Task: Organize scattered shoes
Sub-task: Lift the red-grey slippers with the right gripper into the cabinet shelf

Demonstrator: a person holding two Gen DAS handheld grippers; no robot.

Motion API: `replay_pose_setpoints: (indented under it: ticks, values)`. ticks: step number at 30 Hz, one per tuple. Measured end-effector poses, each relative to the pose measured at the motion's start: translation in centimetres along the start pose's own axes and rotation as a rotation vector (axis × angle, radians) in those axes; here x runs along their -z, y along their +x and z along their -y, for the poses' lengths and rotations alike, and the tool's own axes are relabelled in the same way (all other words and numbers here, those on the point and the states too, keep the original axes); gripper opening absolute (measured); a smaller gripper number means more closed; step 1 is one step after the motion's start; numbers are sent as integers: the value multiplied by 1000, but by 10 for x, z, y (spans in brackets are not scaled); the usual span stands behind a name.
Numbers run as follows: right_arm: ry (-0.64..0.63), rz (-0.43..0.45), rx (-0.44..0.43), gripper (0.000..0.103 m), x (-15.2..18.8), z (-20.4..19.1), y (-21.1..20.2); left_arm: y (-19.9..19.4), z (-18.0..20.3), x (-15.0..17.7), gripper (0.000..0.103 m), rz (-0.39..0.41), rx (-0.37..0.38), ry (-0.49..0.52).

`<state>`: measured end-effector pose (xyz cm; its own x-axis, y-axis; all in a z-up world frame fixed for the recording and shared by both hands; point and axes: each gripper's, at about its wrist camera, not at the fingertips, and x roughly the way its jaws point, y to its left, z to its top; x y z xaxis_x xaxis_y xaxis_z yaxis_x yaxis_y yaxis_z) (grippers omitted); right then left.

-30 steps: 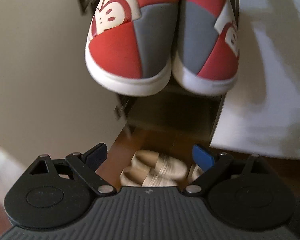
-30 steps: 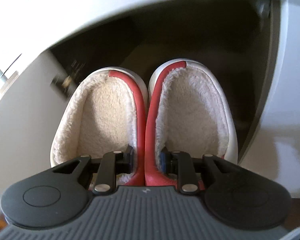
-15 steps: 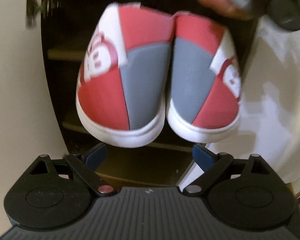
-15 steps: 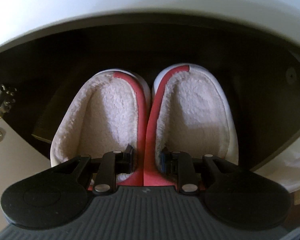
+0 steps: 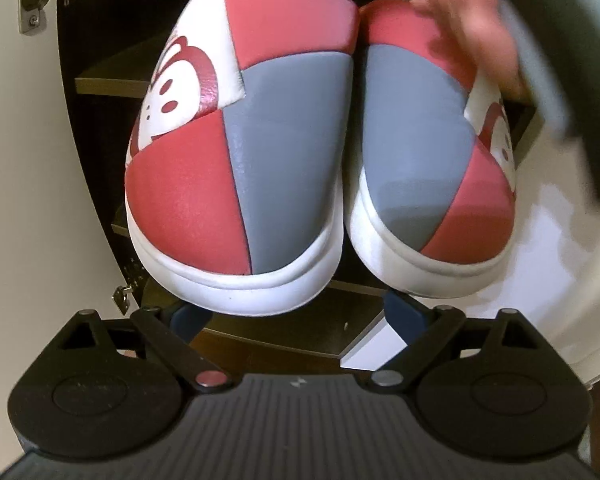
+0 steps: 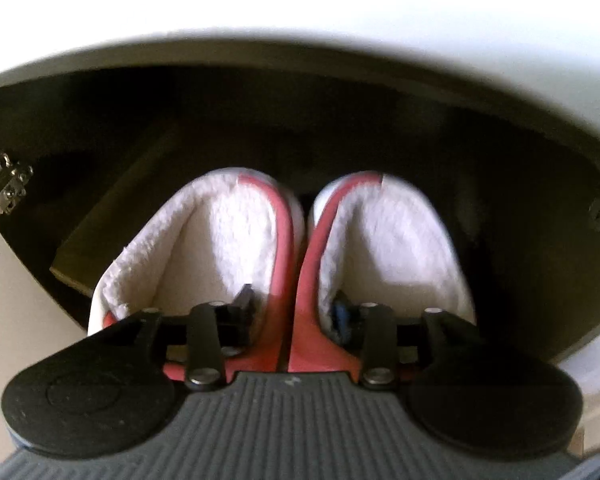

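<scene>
Right wrist view: right gripper (image 6: pixel 296 312) fingers opening around 2 slippers' (image 6: pixel 236 248) inner walls, fingertips half hidden.

The two slippers (image 6: pixel 284 264) sit side by side with inner edges touching, heels toward the right gripper (image 6: pixel 294 312), inside the cabinet (image 6: pixel 500 152) opening. One finger reaches into each slipper as the jaws open. A hinge (image 6: pixel 0 188) lies at the opening's left edge; the left gripper (image 5: pixel 296 314) stands apart below the toes.
</scene>
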<state>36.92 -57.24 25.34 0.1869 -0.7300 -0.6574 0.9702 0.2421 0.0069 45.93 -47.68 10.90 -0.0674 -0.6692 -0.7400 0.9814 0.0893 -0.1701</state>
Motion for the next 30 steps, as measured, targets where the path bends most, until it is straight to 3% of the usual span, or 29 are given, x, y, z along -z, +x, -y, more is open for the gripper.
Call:
replay_pose_setpoints:
  ticks: [2,4,7,11,14,16,18,21,25,30]
  values:
    - [-23,59,3,50,0,3,-8,-3,-5,-5,93,4,6,-9]
    - [-61,124,2,67,-12,4,-12,-7,-5,-13,93,17,7,19]
    - [-161,264,-15,67,-13,-7,-39,-11,0,-24,93,29,-7,80]
    - [-169,309,-63,63,-5,10,-67,0,0,-36,93,-5,-29,154]
    - [-143,292,-129,55,9,26,-95,7,-4,-42,93,-8,-37,190]
    - [-118,272,-158,39,22,39,-113,14,-11,-48,94,-12,-30,210]
    - [-71,197,-181,32,45,55,-136,16,-16,-50,94,-19,-30,229]
    - [-8,63,-206,23,74,53,-109,16,-20,-48,94,-35,-40,304]
    - [56,-55,-218,18,111,67,-103,17,-26,-51,94,-78,-38,382]
    - [68,-24,-222,16,108,76,-78,28,-34,-67,94,-112,-42,423]
